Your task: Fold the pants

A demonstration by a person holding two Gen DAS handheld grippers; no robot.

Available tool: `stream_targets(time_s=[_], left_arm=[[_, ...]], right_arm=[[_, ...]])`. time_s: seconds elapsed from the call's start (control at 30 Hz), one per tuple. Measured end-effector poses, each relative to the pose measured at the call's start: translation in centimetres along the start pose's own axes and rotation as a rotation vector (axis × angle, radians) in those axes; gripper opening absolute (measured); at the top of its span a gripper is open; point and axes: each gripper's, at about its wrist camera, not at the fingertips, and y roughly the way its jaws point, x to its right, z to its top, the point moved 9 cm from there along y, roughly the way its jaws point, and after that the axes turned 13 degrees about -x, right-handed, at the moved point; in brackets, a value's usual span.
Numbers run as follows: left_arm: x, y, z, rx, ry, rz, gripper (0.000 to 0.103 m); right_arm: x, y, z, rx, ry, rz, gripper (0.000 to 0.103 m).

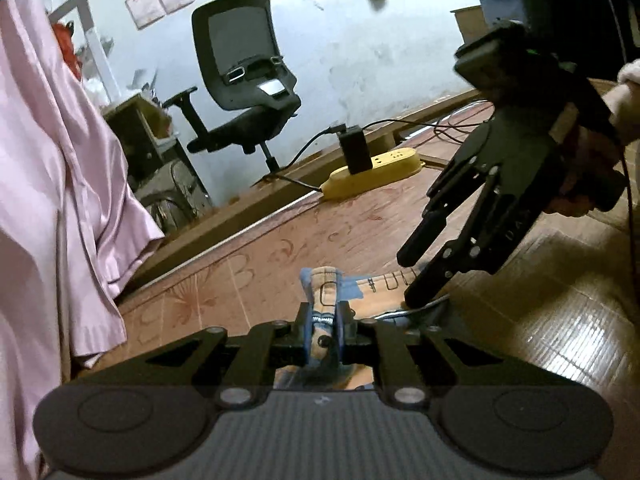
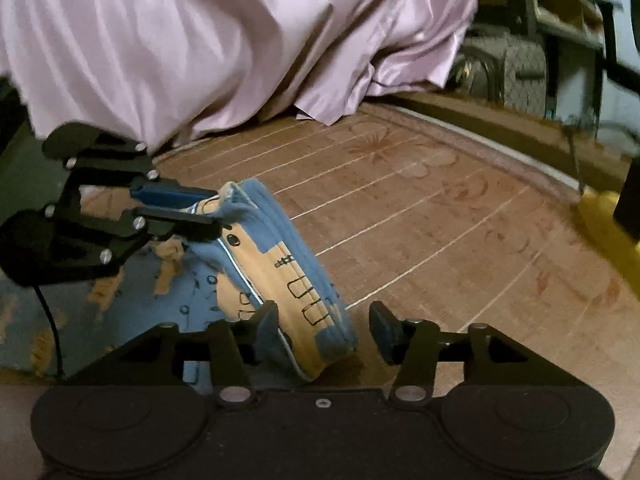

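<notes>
Small blue and tan patterned pants [image 2: 280, 264] lie on a woven floral mat [image 2: 420, 208]. One edge is lifted into a raised fold. My left gripper [image 1: 325, 330] is shut on that edge of the pants [image 1: 326, 284]; the right wrist view shows it at the left [image 2: 200, 206], pinching the cloth. My right gripper [image 2: 324, 320] is open, its fingers either side of the fold's near end, not gripping. In the left wrist view the right gripper [image 1: 414, 276] points down at the mat just right of the pants, held by a hand.
A pink satin cloth [image 2: 220, 40] hangs over the mat's far side. A yellow power strip [image 1: 372, 174] with a black adapter and cables lies at the mat's edge. A black office chair [image 1: 240, 76] stands beyond, by shelves and a bag [image 2: 508, 68].
</notes>
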Motion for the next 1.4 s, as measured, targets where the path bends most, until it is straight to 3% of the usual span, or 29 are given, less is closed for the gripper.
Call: stream_targets(time_s=[0.1, 0.37, 0.53, 0.77, 0.9, 1.07, 1.1, 1.2, 1.4], left_arm=[[0.3, -0.2, 0.2, 0.020, 0.039, 0.035, 0.013], [0.5, -1.0, 0.0, 0.006, 0.037, 0.028, 0.013], [-0.4, -0.5, -0.2, -0.029, -0.035, 0.009, 0.013], [-2.2, 2.0, 0.1, -0.090, -0.141, -0.017, 0.013], [-3.7, 4.1, -0.6, -0.163, -0.270, -0.040, 0.015], [-6.0, 5.1, -2.6, -0.257, -0.507, -0.093, 0.030], [-6.5, 5.0, -3.1, -0.264, -0.563, -0.113, 0.038], [-8.1, 4.1, -4.7, -0.271, -0.735, -0.155, 0.042], [-9.9, 1.5, -7.8, -0.209, -1.080, -0.354, 0.042]], right_arm=[[0.2, 0.6, -0.2, -0.028, 0.029, 0.008, 0.057], [1.1, 1.1, -0.4, -0.050, 0.115, 0.100, 0.056], [1.9, 1.2, -0.5, -0.052, 0.224, 0.152, 0.031], [4.1, 1.1, -0.7, -0.015, 0.475, 0.256, 0.013], [4.0, 0.8, -0.6, 0.003, 0.483, 0.248, 0.011], [3.4, 0.3, -0.5, 0.019, 0.466, 0.220, 0.011], [3.2, 0.3, -0.4, 0.024, 0.452, 0.210, 0.011], [2.6, 0.0, -0.1, 0.038, 0.419, 0.190, 0.011], [0.9, -0.8, 0.5, 0.066, 0.337, 0.151, 0.010]])
